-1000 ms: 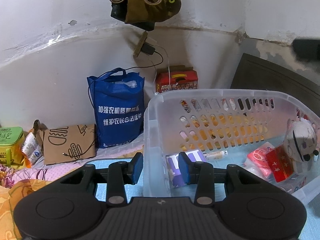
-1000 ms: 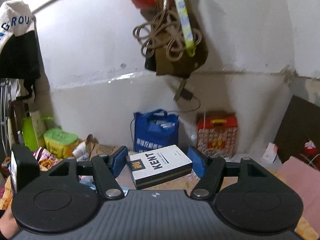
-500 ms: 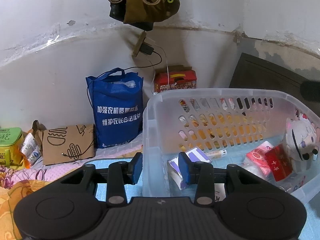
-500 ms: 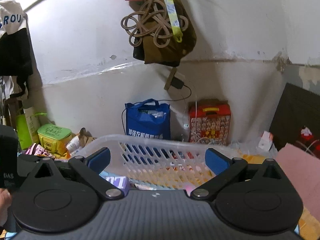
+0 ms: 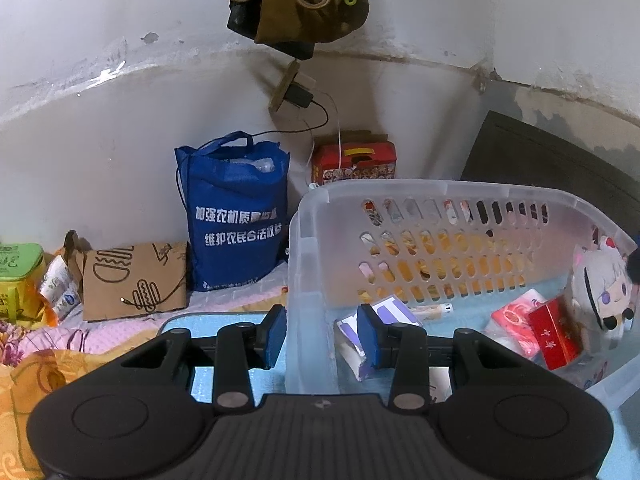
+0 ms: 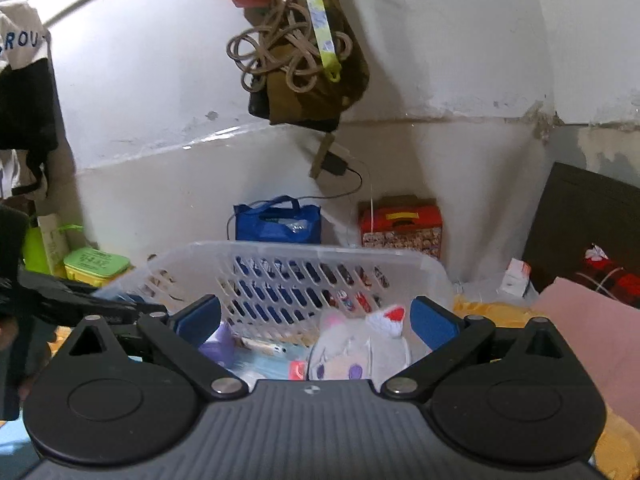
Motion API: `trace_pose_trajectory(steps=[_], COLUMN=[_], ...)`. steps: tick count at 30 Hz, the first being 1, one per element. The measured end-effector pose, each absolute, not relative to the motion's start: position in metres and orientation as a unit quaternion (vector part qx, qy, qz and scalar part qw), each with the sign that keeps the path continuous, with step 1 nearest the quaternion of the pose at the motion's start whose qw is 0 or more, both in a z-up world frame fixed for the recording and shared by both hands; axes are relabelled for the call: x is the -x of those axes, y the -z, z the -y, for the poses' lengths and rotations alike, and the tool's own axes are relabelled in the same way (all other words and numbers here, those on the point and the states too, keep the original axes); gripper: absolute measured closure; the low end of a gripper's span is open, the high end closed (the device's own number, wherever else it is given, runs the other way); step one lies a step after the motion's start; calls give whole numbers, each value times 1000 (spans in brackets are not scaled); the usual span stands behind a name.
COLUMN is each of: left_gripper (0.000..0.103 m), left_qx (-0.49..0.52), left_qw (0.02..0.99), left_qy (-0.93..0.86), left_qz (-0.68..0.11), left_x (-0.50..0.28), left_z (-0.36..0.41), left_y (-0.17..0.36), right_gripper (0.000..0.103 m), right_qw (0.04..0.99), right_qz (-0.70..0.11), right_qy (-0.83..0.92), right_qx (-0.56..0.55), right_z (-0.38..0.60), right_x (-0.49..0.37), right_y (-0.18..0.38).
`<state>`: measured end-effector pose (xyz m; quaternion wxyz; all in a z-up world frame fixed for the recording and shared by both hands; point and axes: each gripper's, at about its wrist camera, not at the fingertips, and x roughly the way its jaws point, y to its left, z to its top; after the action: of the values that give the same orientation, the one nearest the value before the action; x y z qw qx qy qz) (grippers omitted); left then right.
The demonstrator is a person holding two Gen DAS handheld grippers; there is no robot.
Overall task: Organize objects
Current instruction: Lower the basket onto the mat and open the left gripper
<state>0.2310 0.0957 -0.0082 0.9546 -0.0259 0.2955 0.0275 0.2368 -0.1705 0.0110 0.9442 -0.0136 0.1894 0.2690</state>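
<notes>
A clear plastic basket (image 5: 440,188) stands on a light blue mat. It holds a grey-white plush toy (image 5: 600,284), a red box (image 5: 554,338), a red-and-white packet (image 5: 516,320), a small tube (image 5: 434,310) and a tilted purple-and-white box (image 5: 348,344). My left gripper (image 5: 320,334) straddles the basket's near left corner, one pad outside and one inside, shut on the wall. From the right wrist it shows at the basket's (image 6: 280,246) left rim. My right gripper (image 6: 316,320) hangs wide open over the basket, empty, with the plush toy (image 6: 360,352) below it.
Against the white wall stand a blue tote bag (image 5: 236,216), a red carton (image 5: 354,164), a brown paper bag (image 5: 134,280) and a green container (image 5: 20,264). A rope-wrapped bag (image 5: 296,12) hangs overhead. A dark board (image 5: 560,176) leans at the right, near pink cloth (image 6: 592,340).
My right gripper let go of a white KENT box, opened wide and sank towards the basket. The purple-and-white box in the basket tipped up. The left gripper kept its hold.
</notes>
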Motion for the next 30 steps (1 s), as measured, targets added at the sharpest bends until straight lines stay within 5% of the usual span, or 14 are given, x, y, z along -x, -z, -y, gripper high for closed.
trace_pose_trajectory(steps=[17,22,30], left_gripper=[53,23,13], left_qx=[3,-1,4], left_qw=[958,964,968], left_qy=[-33,-50,-65], left_qz=[-283,-263,-244], left_x=[-228,-225,-212], left_z=[-90,-89,-93], left_y=[7,9,7], right_gripper=[0,0,0], right_qw=[948,954,959], right_qz=[-133,-109,-79], right_qy=[-284,-274,-270], right_qx=[44,52,41], right_z=[166,164,168], right_x=[-224,-220,-213], right_y=[6,12,6])
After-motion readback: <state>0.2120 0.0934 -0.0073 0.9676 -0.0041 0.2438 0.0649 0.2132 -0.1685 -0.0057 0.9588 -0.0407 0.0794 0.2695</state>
